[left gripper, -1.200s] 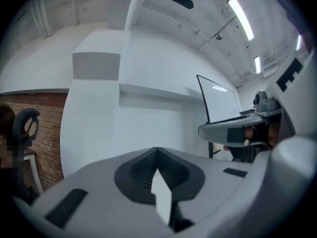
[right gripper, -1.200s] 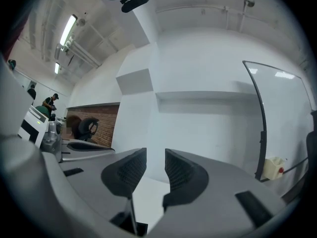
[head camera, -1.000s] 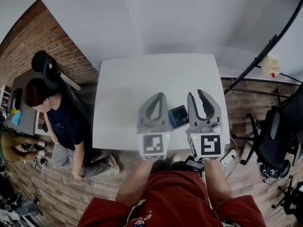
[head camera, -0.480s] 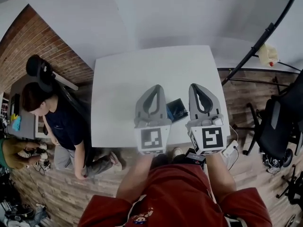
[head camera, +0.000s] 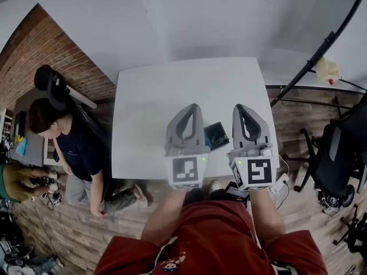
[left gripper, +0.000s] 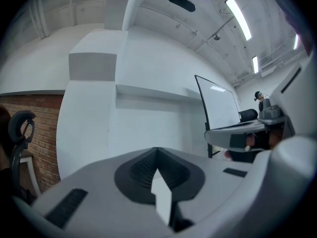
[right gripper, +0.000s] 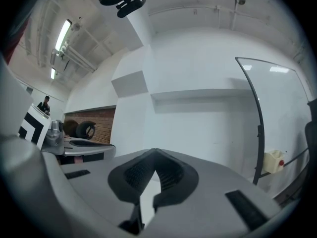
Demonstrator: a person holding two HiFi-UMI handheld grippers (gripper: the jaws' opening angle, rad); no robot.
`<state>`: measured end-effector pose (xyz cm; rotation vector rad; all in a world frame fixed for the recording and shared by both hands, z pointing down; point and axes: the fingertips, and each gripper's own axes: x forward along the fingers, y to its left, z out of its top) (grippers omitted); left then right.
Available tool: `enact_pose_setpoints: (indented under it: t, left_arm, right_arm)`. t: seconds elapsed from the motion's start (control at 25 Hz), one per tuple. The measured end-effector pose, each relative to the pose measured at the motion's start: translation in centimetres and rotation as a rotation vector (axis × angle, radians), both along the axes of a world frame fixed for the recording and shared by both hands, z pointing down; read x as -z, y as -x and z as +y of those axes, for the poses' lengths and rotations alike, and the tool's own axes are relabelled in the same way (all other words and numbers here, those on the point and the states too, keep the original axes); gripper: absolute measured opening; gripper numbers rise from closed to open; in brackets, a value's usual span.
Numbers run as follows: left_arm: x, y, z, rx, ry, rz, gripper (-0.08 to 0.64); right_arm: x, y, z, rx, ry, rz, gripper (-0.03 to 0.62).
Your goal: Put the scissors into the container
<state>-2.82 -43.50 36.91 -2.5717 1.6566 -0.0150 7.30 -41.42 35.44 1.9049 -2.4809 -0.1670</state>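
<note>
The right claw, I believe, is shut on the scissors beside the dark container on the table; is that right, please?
Not quite. The right claw is shut and beside the dark container, but it holds no scissors. The right gripper view shows its jaws, which have just been closing, together with nothing between them. No scissors show in any view.

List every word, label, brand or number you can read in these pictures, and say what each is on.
No readable text anywhere.
The left gripper and right gripper: each cube carries only a black-and-white square marker pattern, not letters.
The red shirt: print at the lower edge, too small and cut off to read.
</note>
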Motion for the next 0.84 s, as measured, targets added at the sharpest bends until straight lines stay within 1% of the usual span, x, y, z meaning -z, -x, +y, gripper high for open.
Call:
enact_pose_setpoints:
  t: [0.12,0.2,0.32,0.44,0.68,0.84]
  left_arm:
    - [0.1,0.1,0.1,0.004,0.0,0.005,0.011]
    - [0.2,0.3,0.2,0.001,-0.011,-0.01,0.011]
    - [0.5,0.3,0.4,0.008,-0.014,0.014,0.011]
    - [0.3,0.4,0.7,-0.002,-0.022,-0.005,0.011]
    - [1.0,0.6,1.1,0.006,-0.009,0.033,0.011]
    - [1.0,0.8,1.5,0.01,-0.008,0.036,0.011]
  right_arm:
    - [-0.1,0.1,0.1,0.003,0.003,-0.001,0.008]
    - [-0.1,0.2,0.1,0.005,0.003,-0.001,0.008]
    - [0.0,0.4,0.2,0.004,0.0,0.0,0.009]
    - [0.1,0.4,0.4,0.003,-0.004,0.002,0.009]
    - [0.3,0.5,0.7,0.002,-0.004,0.002,0.009]
    - [0.2,0.5,1.0,0.0,-0.003,0.006,0.008]
